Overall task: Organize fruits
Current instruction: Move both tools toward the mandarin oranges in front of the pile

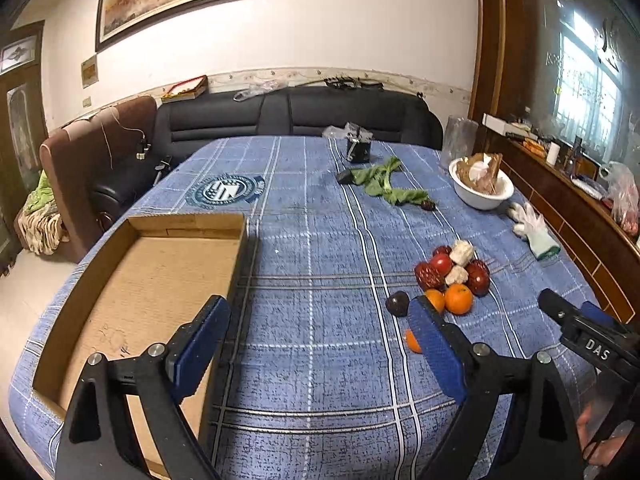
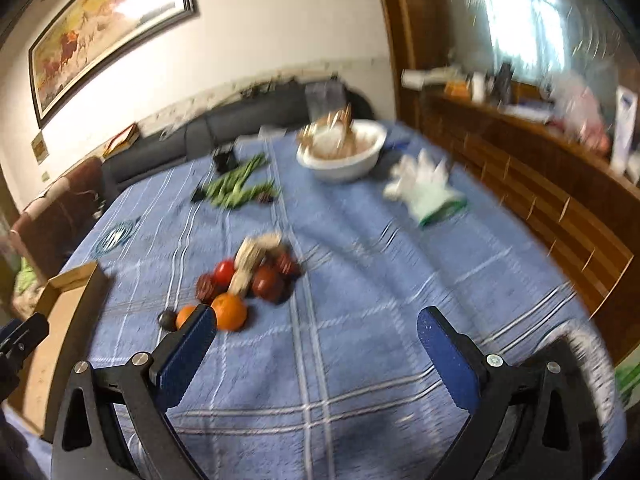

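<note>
Spread with a blue checked cloth, the table (image 1: 320,240); plenty of bare cloth across the middle for moving between box and fruit. Along the near left edge, a shallow cardboard box (image 1: 132,280), open-topped and holding nothing, probably set there to receive the fruit; low walls, so easy entry from above. Toward the far right, a white bowl (image 1: 482,188) with brown wrapping in it, a white work glove (image 1: 532,228) near the right edge, leafy greens (image 1: 384,184) farther back, all apart from the work.

Heaped right of centre, the fruit pile (image 1: 456,276): red dates, a red tomato-like fruit, two pale lumps not identifiable, oranges (image 1: 458,299) at the near side, a dark round fruit (image 1: 397,303) just beside them; one more orange partly hidden behind a left finger.

Left tongs (image 1: 316,332) spread wide, gripping nothing, poised between box and pile. Right tongs (image 2: 316,336) likewise wide apart and bare, low over the cloth just short of the oranges; that view blurred, so finer detail uncertain. Nothing yet in the box; likely first pick the nearest orange, with neighbours touching and apt to roll.
</note>
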Available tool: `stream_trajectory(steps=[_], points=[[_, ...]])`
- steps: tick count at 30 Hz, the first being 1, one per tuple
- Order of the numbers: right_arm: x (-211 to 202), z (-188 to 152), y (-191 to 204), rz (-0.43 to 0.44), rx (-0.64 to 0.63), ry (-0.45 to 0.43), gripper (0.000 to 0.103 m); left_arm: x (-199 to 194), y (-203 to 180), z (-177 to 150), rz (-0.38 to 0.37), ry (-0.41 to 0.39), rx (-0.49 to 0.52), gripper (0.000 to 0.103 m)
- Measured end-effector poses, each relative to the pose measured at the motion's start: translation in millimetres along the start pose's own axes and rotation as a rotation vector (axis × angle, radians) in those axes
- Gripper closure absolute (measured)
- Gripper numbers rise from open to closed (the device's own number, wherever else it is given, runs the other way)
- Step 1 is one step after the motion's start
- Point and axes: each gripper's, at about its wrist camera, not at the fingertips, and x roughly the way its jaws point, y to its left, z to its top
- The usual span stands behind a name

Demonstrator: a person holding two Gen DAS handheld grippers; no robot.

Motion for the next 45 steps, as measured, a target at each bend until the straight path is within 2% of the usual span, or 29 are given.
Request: stream_trajectory(steps=[6,11,16,25,45], points=[[5.2,-7.1,4.3,0.032,-0.029,0.014,0.001,17.5,-6.0,-9.9,0.004,0.074,0.01,0.012],[7.5,-9.5,20.3,0.037,-0.104,0.018,0.017,28.2,-7.4,-14.4,0.015,0.115,0.014,0.012],[12.4,-11.7,24.2,0.032,-0.121,0.03,0.017,34.5,-8.8,-17.2,0.017,0.141,0.018,0.012],[16.8,-10.3,12.9,0.036,-0.074,0.057,0.017,39.9,-9.6,-19.6,0.006,0.164,0.012,0.012],[26.3,-15.2,11.8,0.044,-0.054,0.108,0.017,45.7,-11.0,-22.2,-0.016,0.186,0.004,0.012]])
